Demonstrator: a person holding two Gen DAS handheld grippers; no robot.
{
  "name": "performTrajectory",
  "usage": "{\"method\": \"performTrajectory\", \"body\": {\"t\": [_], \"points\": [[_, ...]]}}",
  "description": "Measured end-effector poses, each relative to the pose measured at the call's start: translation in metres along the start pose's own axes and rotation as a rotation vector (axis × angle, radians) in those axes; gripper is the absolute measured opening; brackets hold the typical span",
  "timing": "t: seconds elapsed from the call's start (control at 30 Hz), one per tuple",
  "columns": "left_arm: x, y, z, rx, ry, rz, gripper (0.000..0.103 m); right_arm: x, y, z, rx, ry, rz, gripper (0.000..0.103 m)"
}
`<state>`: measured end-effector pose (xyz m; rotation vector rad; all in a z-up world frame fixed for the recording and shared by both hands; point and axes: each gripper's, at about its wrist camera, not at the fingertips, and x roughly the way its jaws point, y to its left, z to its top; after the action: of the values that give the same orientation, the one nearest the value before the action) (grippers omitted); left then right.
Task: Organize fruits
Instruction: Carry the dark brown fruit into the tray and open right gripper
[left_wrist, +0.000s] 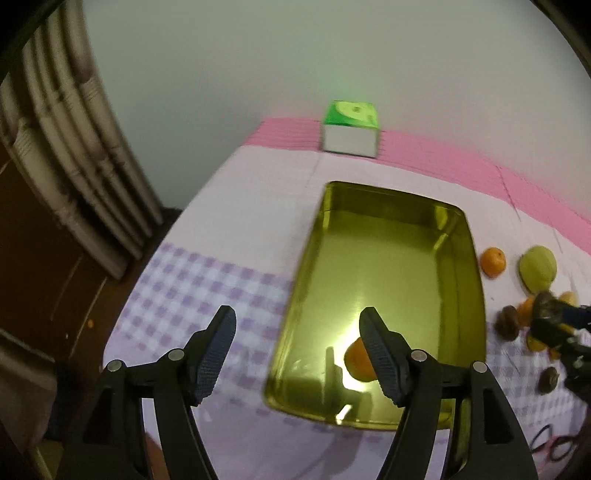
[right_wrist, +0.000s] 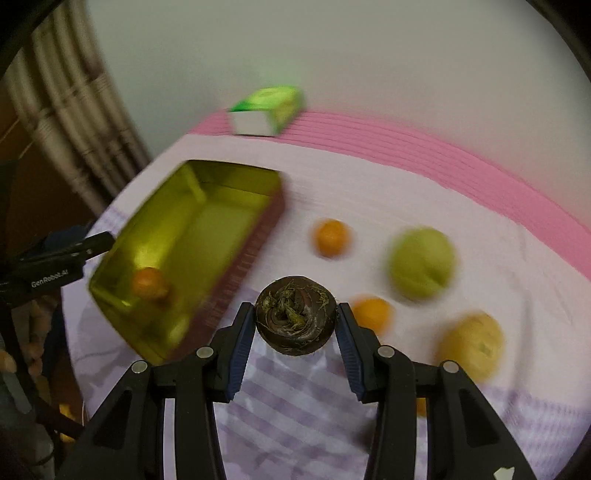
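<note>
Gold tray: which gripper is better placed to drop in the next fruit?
Right. The right gripper is shut on a dark round fruit beside the gold tray; the left gripper is open and holds nothing.

I work in a home: ahead of my tool, a checked cloth (left_wrist: 207, 280) covers the tabletop, with curtains (left_wrist: 74, 155) left and a tissue box (left_wrist: 350, 127) beyond.

I see a bench under a cloth (left_wrist: 229, 206), white with lilac checks near me and a pink band at the far edge. On it sits a gold tin tray (left_wrist: 461, 236), a green-topped box (left_wrist: 349, 138) at the back, and loose fruit to the tray's right: an orange (right_wrist: 331, 237), a green fruit (right_wrist: 423, 264), another orange (right_wrist: 373, 315) and a yellow fruit (right_wrist: 472, 343).
</note>
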<state>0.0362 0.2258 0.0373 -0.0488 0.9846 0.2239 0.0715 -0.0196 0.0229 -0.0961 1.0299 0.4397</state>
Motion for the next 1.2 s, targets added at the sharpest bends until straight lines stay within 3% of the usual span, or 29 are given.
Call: {"method": "performTrajectory", "body": {"t": [0.17, 0.43, 0.73, 1.2], "points": [[-0.002, 0.029, -0.006, -0.075, 0.02, 0.042, 0.07, 0.032, 0.055, 0.023, -0.104, 0.027, 0.071, 0.041], [0.002, 0.064, -0.012, -0.201, 0.047, 0.076, 0.074, 0.083, 0.094, 0.035, -0.211, 0.095, 0.043, 0.041], [0.008, 0.064, -0.013, -0.2, 0.056, 0.092, 0.078, 0.111, 0.11, 0.036, -0.274, 0.136, -0.003, 0.041], [0.012, 0.067, -0.014, -0.21, 0.065, 0.105, 0.079, 0.116, 0.116, 0.034, -0.289, 0.146, -0.015, 0.042]]}}
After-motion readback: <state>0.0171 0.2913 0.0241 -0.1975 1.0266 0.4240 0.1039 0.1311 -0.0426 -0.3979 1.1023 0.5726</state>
